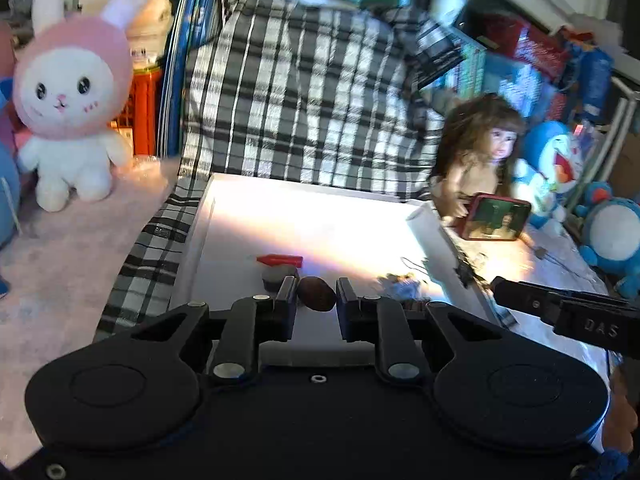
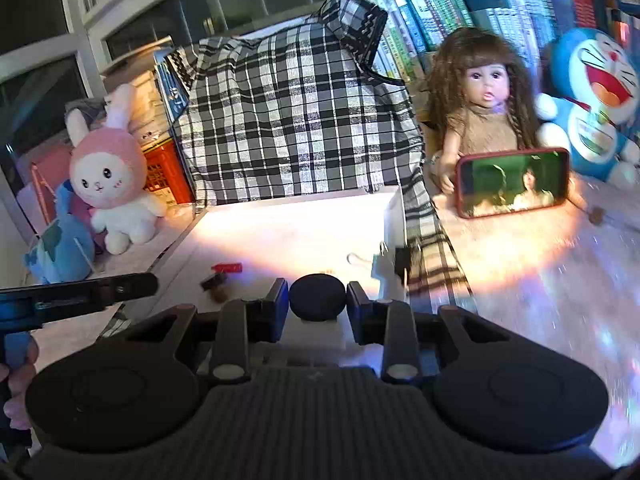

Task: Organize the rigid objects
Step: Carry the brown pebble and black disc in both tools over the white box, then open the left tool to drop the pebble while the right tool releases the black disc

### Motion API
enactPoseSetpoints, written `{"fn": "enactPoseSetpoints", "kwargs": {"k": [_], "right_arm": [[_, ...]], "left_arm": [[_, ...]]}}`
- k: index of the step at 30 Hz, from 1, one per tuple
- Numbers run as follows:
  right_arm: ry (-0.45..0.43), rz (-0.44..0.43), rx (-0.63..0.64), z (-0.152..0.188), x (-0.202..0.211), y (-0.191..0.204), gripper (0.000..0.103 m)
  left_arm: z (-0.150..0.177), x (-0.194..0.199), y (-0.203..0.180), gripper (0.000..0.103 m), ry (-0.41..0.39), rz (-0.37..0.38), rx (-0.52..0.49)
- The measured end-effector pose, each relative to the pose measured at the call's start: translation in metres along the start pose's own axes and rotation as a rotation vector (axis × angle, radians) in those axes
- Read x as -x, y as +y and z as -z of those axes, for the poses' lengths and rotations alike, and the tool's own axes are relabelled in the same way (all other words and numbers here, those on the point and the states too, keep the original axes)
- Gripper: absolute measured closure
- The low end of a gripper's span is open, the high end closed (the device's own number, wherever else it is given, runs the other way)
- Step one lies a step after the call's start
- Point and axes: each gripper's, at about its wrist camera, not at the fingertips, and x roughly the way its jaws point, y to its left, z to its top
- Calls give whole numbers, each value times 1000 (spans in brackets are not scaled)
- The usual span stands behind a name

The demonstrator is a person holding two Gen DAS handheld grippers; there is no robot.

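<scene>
We hold a brown nut (image 1: 317,299) pinched in the left gripper (image 1: 316,300) and a dark disc (image 2: 317,298) clamped in the right gripper (image 2: 318,300), both above the white tray (image 1: 200,240). A red piece (image 1: 279,259) and a grey lump (image 1: 278,274) already lie in the tray. Task seems midway: both held items are not yet placed.
</scene>
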Motion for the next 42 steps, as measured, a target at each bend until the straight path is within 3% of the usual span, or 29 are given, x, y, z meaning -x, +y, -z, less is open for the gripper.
{"fn": "enactPoseSetpoints", "kwargs": {"k": [10, 20, 31, 42], "right_arm": [[103, 26, 25, -34, -67, 5, 66], [174, 69, 35, -30, -116, 10, 66], [194, 104, 67, -31, -139, 13, 66], [194, 111, 96, -30, -147, 16, 66]], "left_arm": [[-24, -74, 6, 83, 45, -80, 6], [-32, -113, 21, 83, 57, -107, 14], [-34, -145, 24, 83, 89, -126, 14], [-29, -151, 20, 83, 87, -139, -15]]}}
